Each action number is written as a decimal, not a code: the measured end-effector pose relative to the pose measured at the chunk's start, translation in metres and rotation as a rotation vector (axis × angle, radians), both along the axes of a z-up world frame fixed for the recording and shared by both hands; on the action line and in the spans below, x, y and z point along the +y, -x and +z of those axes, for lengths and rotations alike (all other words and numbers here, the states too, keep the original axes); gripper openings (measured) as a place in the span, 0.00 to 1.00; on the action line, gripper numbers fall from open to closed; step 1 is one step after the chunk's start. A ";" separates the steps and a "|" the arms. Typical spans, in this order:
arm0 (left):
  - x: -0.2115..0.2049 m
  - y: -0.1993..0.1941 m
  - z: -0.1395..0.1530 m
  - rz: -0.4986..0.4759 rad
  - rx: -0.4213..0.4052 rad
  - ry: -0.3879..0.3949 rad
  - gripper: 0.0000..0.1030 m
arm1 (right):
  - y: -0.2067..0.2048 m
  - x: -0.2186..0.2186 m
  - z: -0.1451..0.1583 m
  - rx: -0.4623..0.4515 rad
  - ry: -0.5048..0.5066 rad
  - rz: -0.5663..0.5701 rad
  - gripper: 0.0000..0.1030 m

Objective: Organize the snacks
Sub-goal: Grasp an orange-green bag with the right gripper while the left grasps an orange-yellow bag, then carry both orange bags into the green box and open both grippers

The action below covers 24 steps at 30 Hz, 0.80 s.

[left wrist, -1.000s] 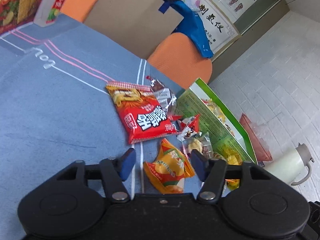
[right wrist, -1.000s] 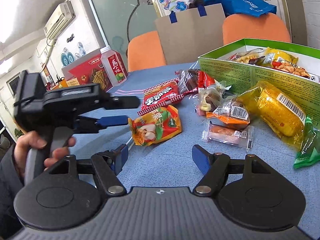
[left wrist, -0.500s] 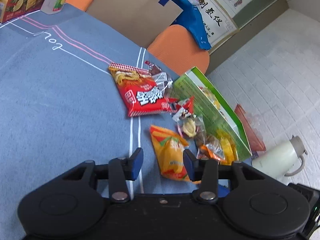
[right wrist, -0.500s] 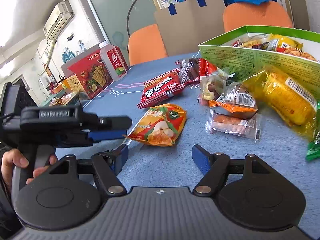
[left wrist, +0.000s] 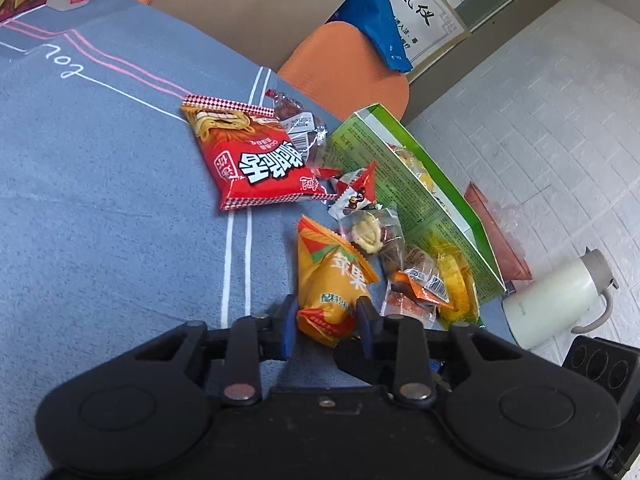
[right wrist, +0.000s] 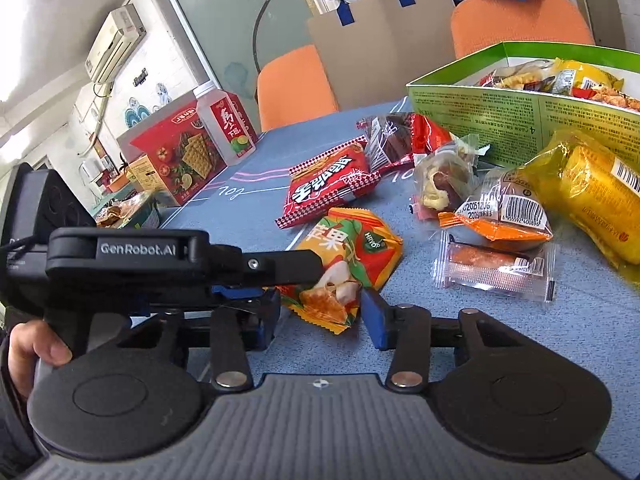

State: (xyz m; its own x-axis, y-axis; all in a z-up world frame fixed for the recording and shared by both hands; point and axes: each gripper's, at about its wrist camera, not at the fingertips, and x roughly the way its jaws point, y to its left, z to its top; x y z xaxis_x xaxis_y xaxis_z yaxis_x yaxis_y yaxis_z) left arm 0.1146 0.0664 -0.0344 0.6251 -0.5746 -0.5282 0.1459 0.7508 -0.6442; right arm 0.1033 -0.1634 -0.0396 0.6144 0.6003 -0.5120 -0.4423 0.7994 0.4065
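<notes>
Since a second ago the left claw (left wrist: 325, 316) has narrowed from a wide gap and closed in on the orange snack bag (left wrist: 330, 280), whose near end now sits pinched between the blue pads (left wrist: 289, 326); from the right wrist view its black upper finger lies over that same bag (right wrist: 352, 256). Right claw (right wrist: 320, 316) hangs low over the blue counter (left wrist: 100, 220), its fingers spread wide with nothing between them.

Just beyond the bag lie a clear-wrapped sausage (right wrist: 494, 270), an orange-sealed packet with a barcode (right wrist: 504, 212) and a yellow corn pack (right wrist: 588, 188), clustered close together. A clear pouch of nuts (right wrist: 440, 178) sits behind those. Farther on, the red snack bag (right wrist: 328, 186) lies flat on the counter, touching a brown-filled clear packet (right wrist: 390, 136). Behind the cluster stands the green box (right wrist: 480, 112), open-topped with several packets already inside. At the far edge are a cracker box (right wrist: 176, 152) and a drink bottle (right wrist: 226, 124).
</notes>
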 end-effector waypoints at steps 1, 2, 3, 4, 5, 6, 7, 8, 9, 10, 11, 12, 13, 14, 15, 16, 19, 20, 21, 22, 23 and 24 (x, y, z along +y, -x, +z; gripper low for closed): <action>0.000 0.002 0.002 0.001 -0.006 0.002 0.30 | 0.001 -0.001 0.000 -0.005 -0.002 -0.001 0.67; -0.001 0.004 0.003 0.006 -0.009 0.000 0.30 | 0.003 -0.003 0.000 -0.009 -0.008 -0.002 0.62; -0.002 0.006 0.005 0.010 -0.015 -0.001 0.28 | 0.005 -0.004 0.001 -0.010 -0.011 -0.006 0.48; -0.003 0.007 0.009 0.006 -0.022 0.001 0.27 | 0.006 -0.004 0.002 -0.011 -0.003 -0.011 0.40; -0.005 0.008 0.013 0.003 -0.034 -0.003 0.26 | 0.009 -0.006 0.004 -0.021 0.007 -0.016 0.40; -0.007 0.009 0.018 0.000 -0.048 -0.007 0.25 | 0.010 -0.007 0.006 -0.028 0.004 -0.018 0.37; -0.010 0.009 0.023 -0.003 -0.061 -0.009 0.24 | 0.010 -0.009 0.008 -0.033 -0.002 -0.020 0.36; -0.013 0.009 0.029 -0.007 -0.076 -0.010 0.24 | 0.011 -0.011 0.010 -0.043 -0.005 -0.026 0.35; -0.016 0.008 0.034 -0.012 -0.090 -0.009 0.24 | 0.012 -0.014 0.014 -0.058 -0.007 -0.034 0.34; -0.020 0.007 0.041 -0.020 -0.107 -0.005 0.24 | 0.014 -0.017 0.019 -0.077 -0.010 -0.042 0.33; -0.024 0.004 0.048 -0.027 -0.124 -0.003 0.23 | 0.015 -0.019 0.023 -0.099 -0.012 -0.051 0.32; -0.029 0.001 0.055 -0.037 -0.142 0.001 0.23 | 0.016 -0.022 0.028 -0.121 -0.014 -0.061 0.31; -0.033 -0.003 0.061 -0.046 -0.157 0.004 0.23 | 0.016 -0.026 0.033 -0.140 -0.020 -0.072 0.30; -0.039 -0.007 0.066 -0.057 -0.172 0.005 0.22 | 0.015 -0.030 0.038 -0.158 -0.028 -0.083 0.30; -0.046 -0.012 0.072 -0.069 -0.188 0.007 0.22 | 0.014 -0.036 0.043 -0.174 -0.036 -0.095 0.30; -0.052 -0.018 0.076 -0.081 -0.202 0.007 0.22 | 0.012 -0.041 0.047 -0.186 -0.043 -0.107 0.30; -0.076 -0.040 0.086 -0.121 -0.228 0.015 0.22 | 0.005 -0.061 0.057 -0.222 -0.060 -0.154 0.30; -0.084 -0.048 0.089 -0.132 -0.235 0.016 0.22 | 0.001 -0.068 0.059 -0.231 -0.061 -0.170 0.30; -0.092 -0.057 0.091 -0.143 -0.243 0.016 0.22 | -0.003 -0.074 0.062 -0.243 -0.057 -0.186 0.30; -0.100 -0.064 0.093 -0.154 -0.249 0.018 0.22 | -0.008 -0.080 0.065 -0.255 -0.052 -0.200 0.29; -0.108 -0.072 0.093 -0.163 -0.257 0.018 0.22 | -0.013 -0.086 0.067 -0.263 -0.049 -0.216 0.29; -0.115 -0.079 0.094 -0.173 -0.265 0.014 0.22 | -0.017 -0.091 0.068 -0.271 -0.045 -0.230 0.29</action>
